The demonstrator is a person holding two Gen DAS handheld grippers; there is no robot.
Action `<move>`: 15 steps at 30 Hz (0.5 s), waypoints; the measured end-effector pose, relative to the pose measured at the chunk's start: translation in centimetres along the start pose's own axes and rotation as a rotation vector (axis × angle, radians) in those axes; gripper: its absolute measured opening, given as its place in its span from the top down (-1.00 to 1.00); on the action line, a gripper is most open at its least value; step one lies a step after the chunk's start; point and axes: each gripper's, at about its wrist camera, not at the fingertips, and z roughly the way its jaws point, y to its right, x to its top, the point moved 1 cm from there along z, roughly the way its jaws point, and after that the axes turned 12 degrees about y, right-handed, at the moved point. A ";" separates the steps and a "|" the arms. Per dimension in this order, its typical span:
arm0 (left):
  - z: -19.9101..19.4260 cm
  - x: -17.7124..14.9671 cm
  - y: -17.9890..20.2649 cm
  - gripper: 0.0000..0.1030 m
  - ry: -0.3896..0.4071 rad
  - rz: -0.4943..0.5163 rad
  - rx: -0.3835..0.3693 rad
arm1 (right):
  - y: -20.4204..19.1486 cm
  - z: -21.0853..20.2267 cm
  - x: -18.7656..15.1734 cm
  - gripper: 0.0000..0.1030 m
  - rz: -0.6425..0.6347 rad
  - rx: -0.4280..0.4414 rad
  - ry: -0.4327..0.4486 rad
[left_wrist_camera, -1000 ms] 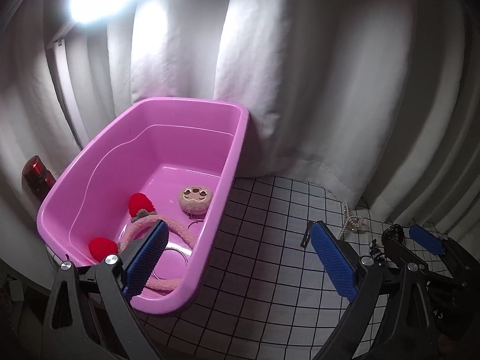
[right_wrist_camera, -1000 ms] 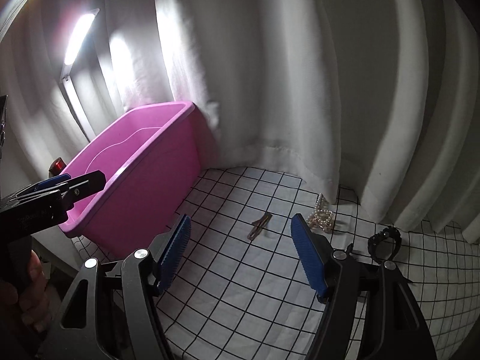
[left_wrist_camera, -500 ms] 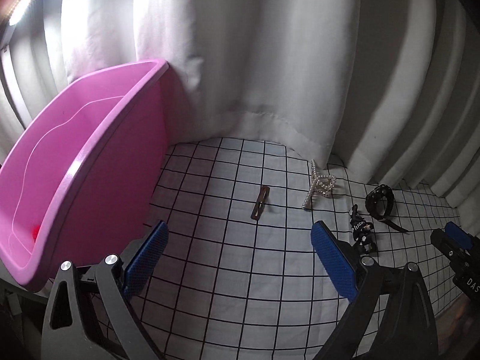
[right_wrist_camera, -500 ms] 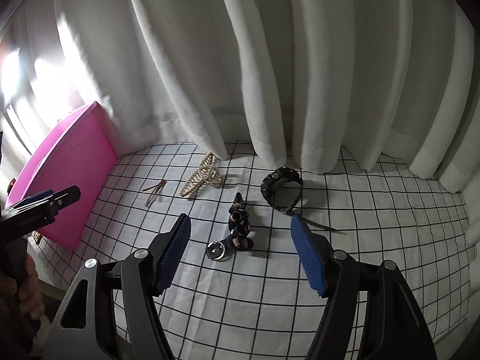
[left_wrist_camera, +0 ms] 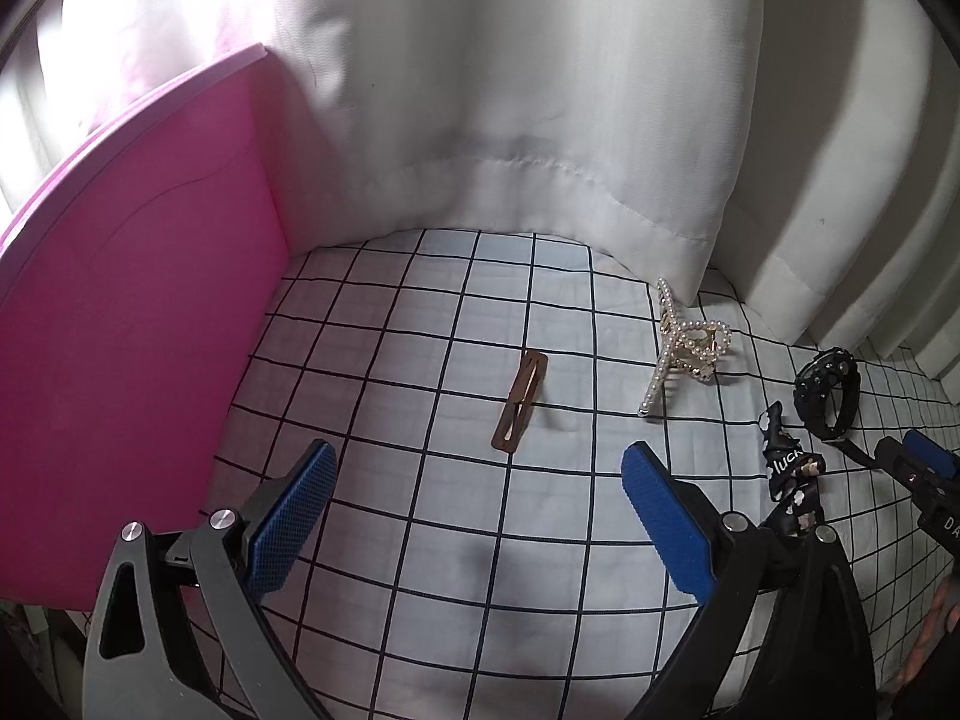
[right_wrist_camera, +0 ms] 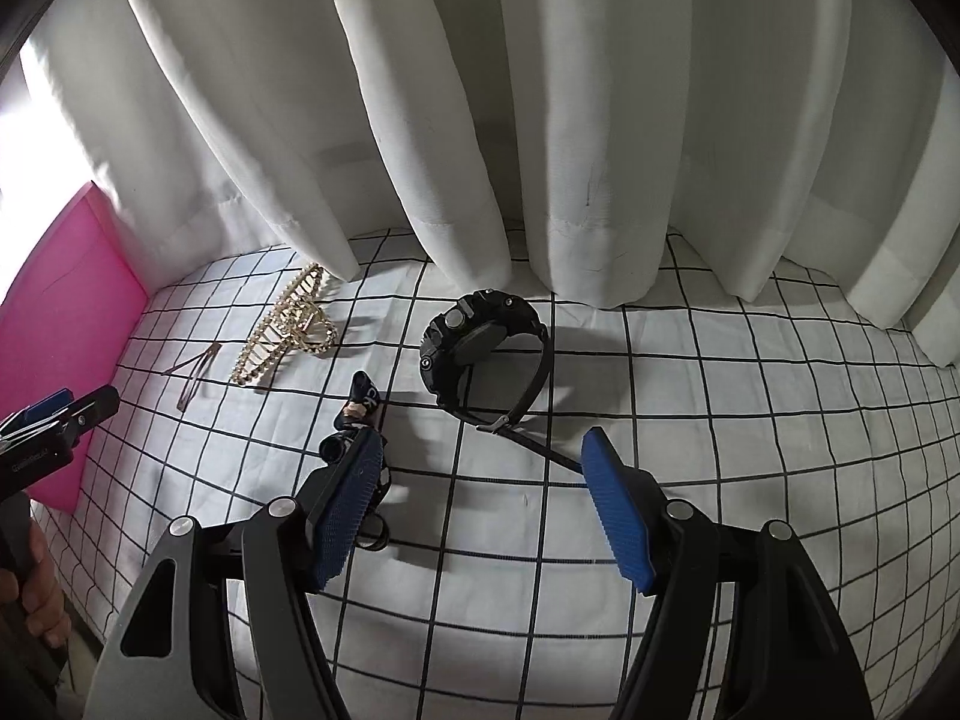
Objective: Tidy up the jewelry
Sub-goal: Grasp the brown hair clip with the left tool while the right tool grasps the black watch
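Observation:
On the checked cloth lie a brown flat hair clip (left_wrist_camera: 521, 400) (right_wrist_camera: 197, 375), a pearl claw clip (left_wrist_camera: 684, 351) (right_wrist_camera: 288, 324), a black patterned keychain strap (left_wrist_camera: 789, 474) (right_wrist_camera: 360, 405) and a black wristwatch (left_wrist_camera: 828, 390) (right_wrist_camera: 483, 351). The pink bin (left_wrist_camera: 132, 312) (right_wrist_camera: 66, 324) stands at the left. My left gripper (left_wrist_camera: 474, 516) is open and empty, just short of the brown clip. My right gripper (right_wrist_camera: 480, 501) is open and empty, just short of the watch, with its left finger over the strap's lower end.
White curtains (right_wrist_camera: 480, 120) hang along the back edge of the cloth (right_wrist_camera: 720, 420). Each gripper's tip shows at the edge of the other's view.
Both grippers swung right, away from the bin. The left now faces the brown clip. The right moved closer to the watch and strap. Both stayed open.

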 end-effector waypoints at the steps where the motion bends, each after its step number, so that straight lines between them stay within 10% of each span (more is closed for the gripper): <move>1: 0.5 -0.1 0.1 -0.83 -0.004 0.003 0.002 | 0.1 0.7 0.0 -0.28 -0.001 0.002 -0.006; 15: 6.0 -0.9 1.1 -0.83 -0.053 0.026 0.018 | 0.1 6.2 0.3 -0.28 -0.051 -0.012 -0.059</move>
